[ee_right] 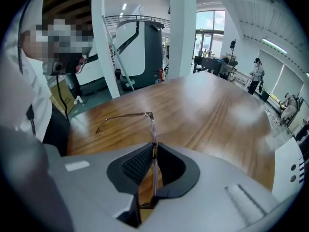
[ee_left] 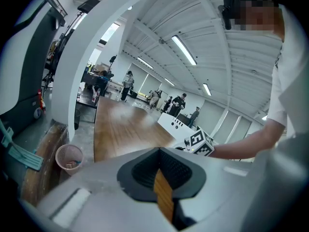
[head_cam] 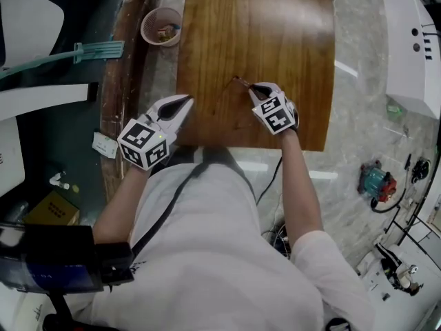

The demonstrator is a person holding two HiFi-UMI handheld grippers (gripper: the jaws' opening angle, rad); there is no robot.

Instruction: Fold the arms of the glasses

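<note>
The right hand-held gripper (ee_right: 154,148) pinches the glasses (ee_right: 152,127) over the worktop (head_cam: 255,26)
Its jaws stand narrow, pads pressed on the glasses' frame, which runs edge-on between them, close to the worktop's near edge; one arm (ee_right: 120,117) juts out unfolded from its hinge, sideways over the wood. The left hand-held gripper (ee_left: 159,151) has its jaws pressed together with nothing between them, at the worktop's near left corner, apart from the glasses. A pink basket (head_cam: 160,26) sits off the worktop's left edge
</note>
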